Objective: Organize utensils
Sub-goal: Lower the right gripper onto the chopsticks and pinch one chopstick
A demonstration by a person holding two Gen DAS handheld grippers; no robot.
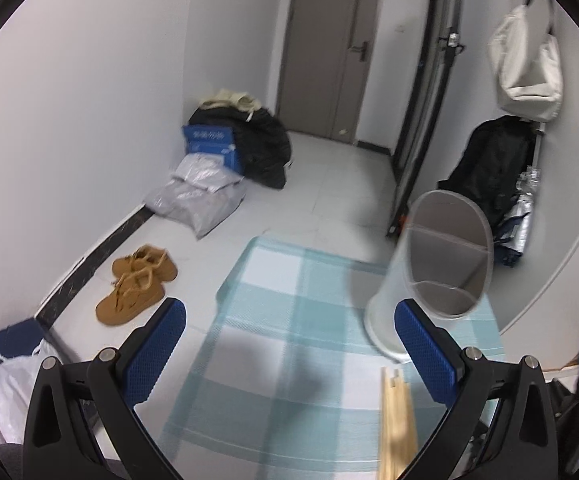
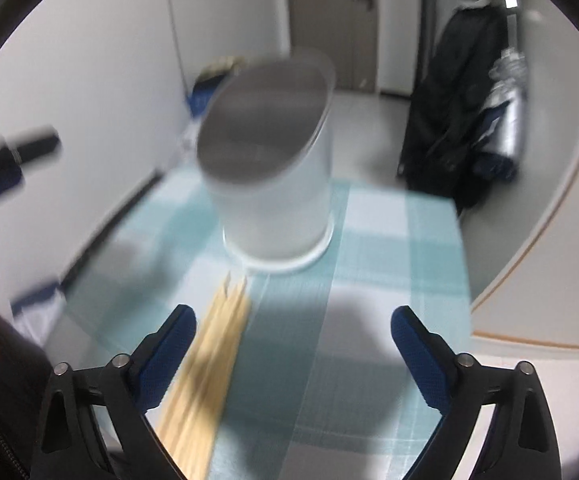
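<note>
Checked cloth (image 2: 369,240): pale wooden chopsticks (image 2: 209,360), seemingly bundled, blurred.

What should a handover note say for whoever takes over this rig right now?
Left gripper: open, empty, over the checked cloth.
Right gripper: open, empty, beside the chopsticks.
Chopsticks: a wooden bundle lying flat on the cloth, tips towards the holder.
Holder: white, upright on the cloth; no utensils visible inside.
Done: nothing placed yet.
Left: grasp the chopsticks and stand them in the holder.
</note>
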